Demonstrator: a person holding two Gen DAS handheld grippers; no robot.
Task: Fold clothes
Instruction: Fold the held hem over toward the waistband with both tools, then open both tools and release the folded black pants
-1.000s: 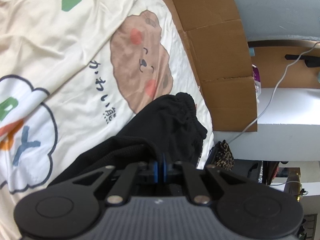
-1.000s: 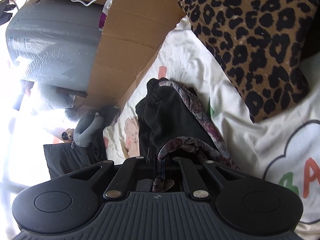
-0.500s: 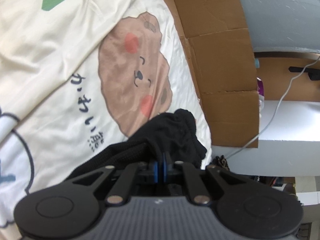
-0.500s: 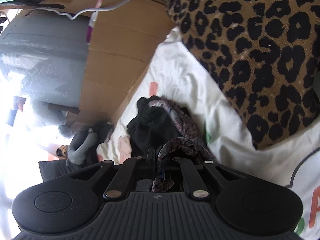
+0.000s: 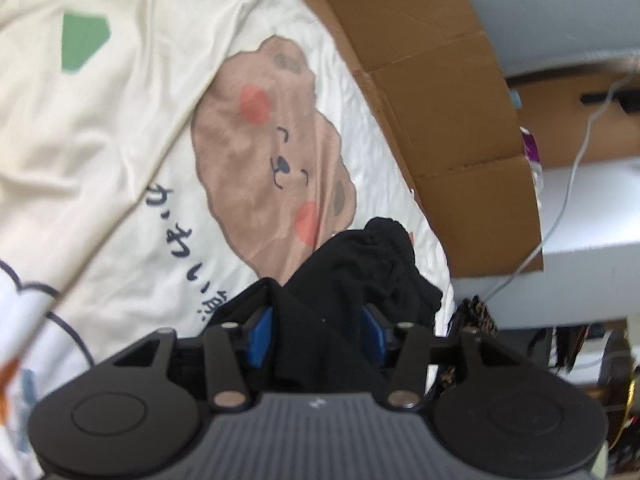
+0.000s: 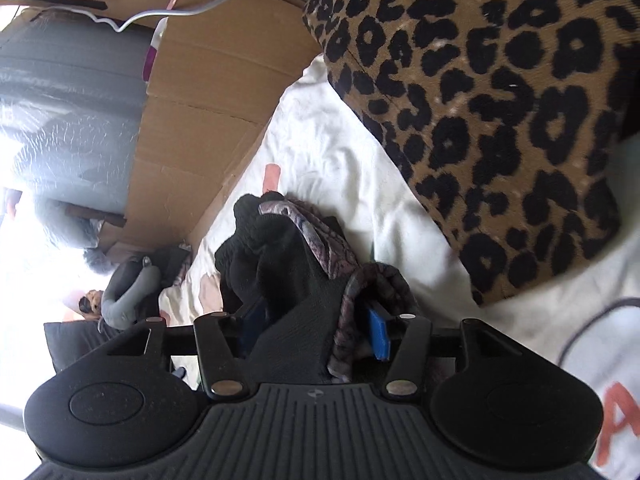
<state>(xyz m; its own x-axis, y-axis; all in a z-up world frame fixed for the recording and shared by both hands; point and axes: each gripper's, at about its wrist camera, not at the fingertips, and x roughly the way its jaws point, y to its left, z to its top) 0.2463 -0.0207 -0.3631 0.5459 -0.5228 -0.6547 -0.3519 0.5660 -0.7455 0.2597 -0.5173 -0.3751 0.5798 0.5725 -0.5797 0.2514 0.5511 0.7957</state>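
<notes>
The work surface is a cream bedsheet point(image 5: 120, 128) printed with a brown bear face point(image 5: 272, 152), a green shape and a line of dark characters. In the left wrist view the sheet's far edge runs along a cardboard wall point(image 5: 448, 92) from 12 o'clock down to 3 o'clock; open sheet extends from 9 to 12 o'clock. In the right wrist view the same cardboard point(image 6: 200, 120) bounds the sheet from 10 to 12 o'clock, and a leopard-print cushion point(image 6: 500, 112) occupies the sector from 12 to 3 o'clock, resting on the sheet. Clear sheet remains between the cushion and the garment (a narrow band toward 12 o'clock).

The black garment point(image 5: 360, 272) lies bunched on the sheet directly ahead of both grippers, near the cardboard edge. Its long axis runs away from each camera toward 12 o'clock, gathered elastic end farthest out. A patterned purple-grey lining point(image 6: 320, 236) shows along its right side in the right wrist view.

Left gripper point(image 5: 318, 330): jaws opening, blue pads apart, black fabric lying between them without being pressed. Right gripper point(image 6: 316, 328): jaws opening, pads apart, fabric and patterned edge lying loose between them.
</notes>
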